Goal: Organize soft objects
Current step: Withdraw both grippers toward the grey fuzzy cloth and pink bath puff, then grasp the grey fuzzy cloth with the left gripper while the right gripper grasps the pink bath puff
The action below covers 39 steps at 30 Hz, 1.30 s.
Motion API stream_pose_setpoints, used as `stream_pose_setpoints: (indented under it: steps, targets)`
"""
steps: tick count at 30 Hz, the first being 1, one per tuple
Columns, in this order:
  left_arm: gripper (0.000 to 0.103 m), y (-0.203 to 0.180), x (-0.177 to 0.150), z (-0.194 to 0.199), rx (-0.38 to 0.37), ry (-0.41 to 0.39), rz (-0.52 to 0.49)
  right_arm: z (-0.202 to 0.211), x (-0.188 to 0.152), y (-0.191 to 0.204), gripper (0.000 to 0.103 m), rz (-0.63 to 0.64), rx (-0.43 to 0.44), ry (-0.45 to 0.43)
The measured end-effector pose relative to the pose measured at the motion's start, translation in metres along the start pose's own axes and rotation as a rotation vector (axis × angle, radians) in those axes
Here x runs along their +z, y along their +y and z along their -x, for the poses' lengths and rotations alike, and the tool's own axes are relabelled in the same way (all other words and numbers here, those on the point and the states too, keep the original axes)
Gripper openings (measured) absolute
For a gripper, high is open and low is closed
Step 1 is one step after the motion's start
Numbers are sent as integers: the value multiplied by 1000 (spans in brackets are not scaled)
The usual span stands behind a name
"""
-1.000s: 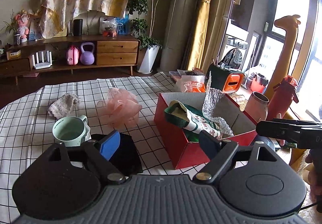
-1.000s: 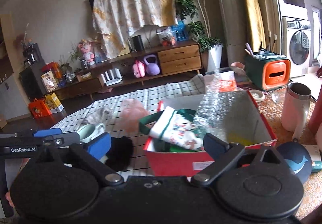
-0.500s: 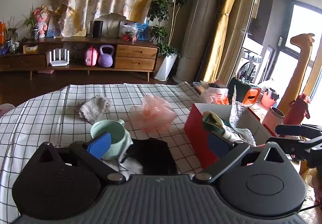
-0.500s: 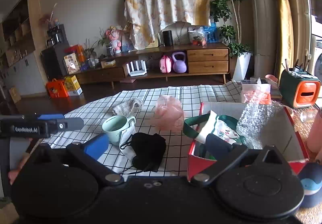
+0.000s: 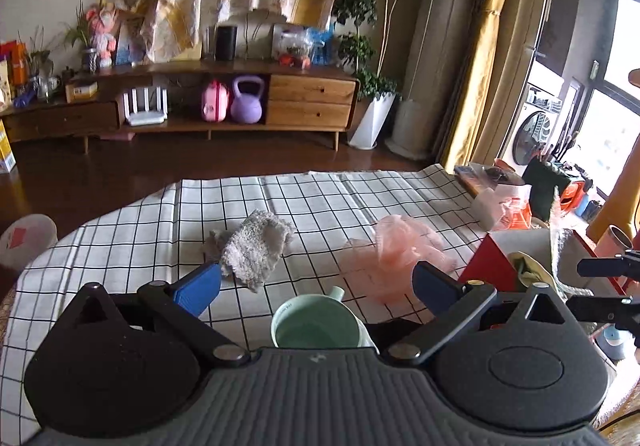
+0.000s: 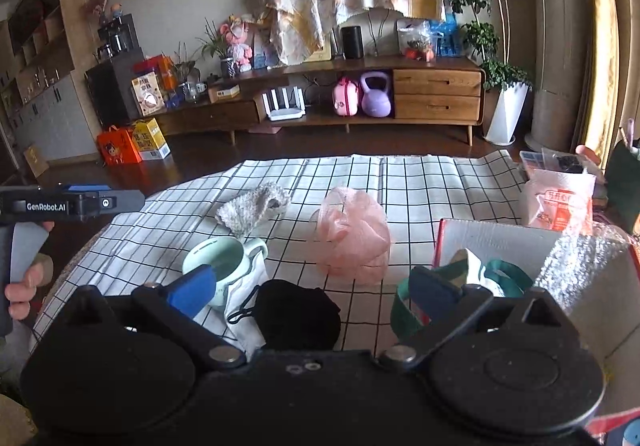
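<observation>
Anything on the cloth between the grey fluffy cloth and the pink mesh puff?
No: between the grey fluffy cloth and the pink mesh puff only bare checked tablecloth shows, in the right wrist view.

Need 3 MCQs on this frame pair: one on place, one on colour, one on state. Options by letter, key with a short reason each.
1. Where does the pink mesh puff lie?
A. in the red box
B. on the checked cloth, between the grey fuzzy cloth and the red box
C. inside the mug

2. What colour is the mug?
A. pale green
B. purple
C. orange

3. How does the left gripper stand?
A. shut on the grey fuzzy cloth
B. shut on the mug
C. open, holding nothing

Key: 1 B, the puff sits on the checked cloth, with the grey fuzzy cloth to its left and the red box to its right. 2 A, the mug's rim and handle are pale green in both views. 3 C, its blue fingers stand wide apart with nothing clamped between them.
</observation>
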<state>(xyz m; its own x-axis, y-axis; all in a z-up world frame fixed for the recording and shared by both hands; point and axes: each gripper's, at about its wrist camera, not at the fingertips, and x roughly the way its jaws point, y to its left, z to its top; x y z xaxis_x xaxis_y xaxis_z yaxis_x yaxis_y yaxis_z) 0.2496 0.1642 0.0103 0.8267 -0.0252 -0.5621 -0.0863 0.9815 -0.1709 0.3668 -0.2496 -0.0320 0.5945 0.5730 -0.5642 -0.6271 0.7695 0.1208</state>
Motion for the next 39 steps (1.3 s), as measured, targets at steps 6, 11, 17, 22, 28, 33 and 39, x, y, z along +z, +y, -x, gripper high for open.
stream_pose_setpoints:
  steps: [6,11,17,22,28,33,39]
  targets:
    - [103,35,28,-58,11,25,41,-54,25,-8,103,11,-35,64]
    - [103,59,41,-111,36,47,79,-99,48,-12,103,26,-73,102]
    - [103,66,35,-167,50,103,72,-155,58,-16,103,39,-132,150]
    - [103,63,29,-203,27,173,63,-196,54,-21,103,22,-137,219]
    - [102,57,17,-232,47,231,-15,-229,44,-19,103,27,-140,279]
    - [99,61,9,-243,57,253,-20,-246,38,-18,102,11,-183,294]
    - [75,64,-1,-254,89,272,-37,-259,28,-22,90,7,-218,311]
